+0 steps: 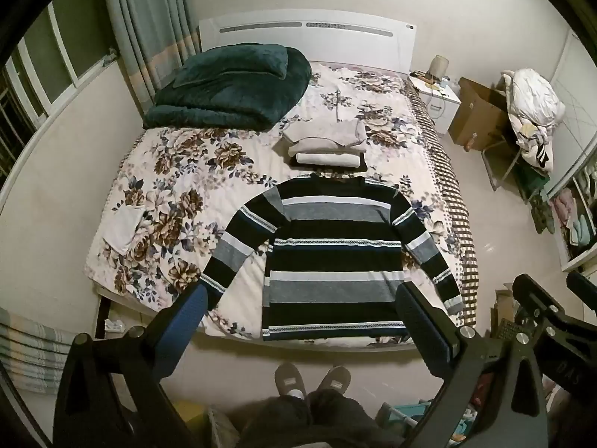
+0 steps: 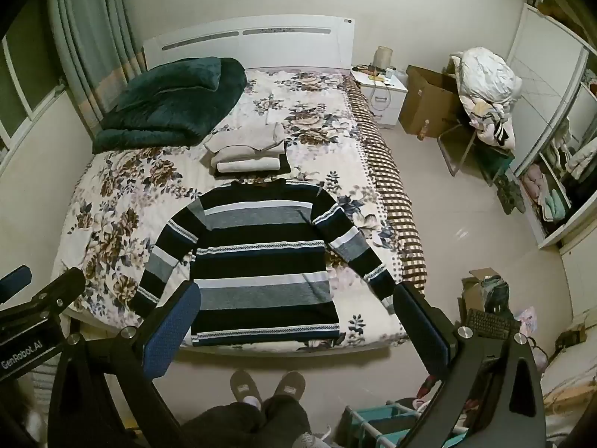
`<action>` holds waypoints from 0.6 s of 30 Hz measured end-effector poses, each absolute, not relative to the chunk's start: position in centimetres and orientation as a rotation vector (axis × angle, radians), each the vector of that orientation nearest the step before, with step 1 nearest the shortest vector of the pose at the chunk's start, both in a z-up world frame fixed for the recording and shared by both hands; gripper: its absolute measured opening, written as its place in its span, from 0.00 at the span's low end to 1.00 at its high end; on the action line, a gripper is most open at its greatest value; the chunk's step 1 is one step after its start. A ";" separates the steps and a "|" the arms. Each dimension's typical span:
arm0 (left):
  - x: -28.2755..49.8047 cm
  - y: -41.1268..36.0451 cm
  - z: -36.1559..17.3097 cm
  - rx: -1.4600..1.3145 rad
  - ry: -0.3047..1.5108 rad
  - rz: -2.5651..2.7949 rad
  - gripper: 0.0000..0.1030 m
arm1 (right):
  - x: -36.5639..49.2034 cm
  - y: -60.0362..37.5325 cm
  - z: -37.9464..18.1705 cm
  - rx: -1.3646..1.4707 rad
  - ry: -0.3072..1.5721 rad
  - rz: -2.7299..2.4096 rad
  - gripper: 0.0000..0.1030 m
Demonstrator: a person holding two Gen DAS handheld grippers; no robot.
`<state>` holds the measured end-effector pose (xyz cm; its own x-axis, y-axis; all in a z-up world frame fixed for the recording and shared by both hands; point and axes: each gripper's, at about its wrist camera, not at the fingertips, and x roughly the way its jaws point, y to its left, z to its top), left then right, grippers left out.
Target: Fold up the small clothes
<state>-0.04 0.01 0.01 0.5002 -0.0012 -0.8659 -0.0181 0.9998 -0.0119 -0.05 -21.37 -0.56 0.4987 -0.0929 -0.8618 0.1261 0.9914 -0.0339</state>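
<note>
A black, grey and white striped long-sleeved sweater (image 1: 328,254) lies flat on the flowered bed (image 1: 171,194), collar away from me, sleeves spread, hem at the near edge. It also shows in the right wrist view (image 2: 261,261). My left gripper (image 1: 302,295) is open and empty, held high above the bed's foot. My right gripper (image 2: 296,296) is open and empty, level with it to the right. A stack of folded beige clothes (image 1: 324,145) sits beyond the collar, also seen in the right wrist view (image 2: 248,151).
A dark green folded blanket (image 1: 231,86) lies at the bed's head, left. A small white cloth (image 1: 125,226) lies on the left of the bed. A nightstand (image 2: 382,93), cardboard box (image 2: 429,104) and chair piled with laundry (image 2: 485,93) stand right. My slippered feet (image 1: 311,379) are at the bed's foot.
</note>
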 end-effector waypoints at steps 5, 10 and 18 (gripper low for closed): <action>-0.1 -0.1 0.1 -0.016 1.046 0.018 1.00 | -0.1 -21.4 -0.5 0.036 1.041 -0.130 1.00; 0.0 0.0 0.0 -0.015 1.052 0.014 1.00 | -0.1 -21.5 -0.5 0.037 1.040 -0.128 1.00; 0.0 0.0 0.0 -0.021 1.056 0.009 1.00 | -0.4 -21.5 -0.3 0.037 1.038 -0.131 1.00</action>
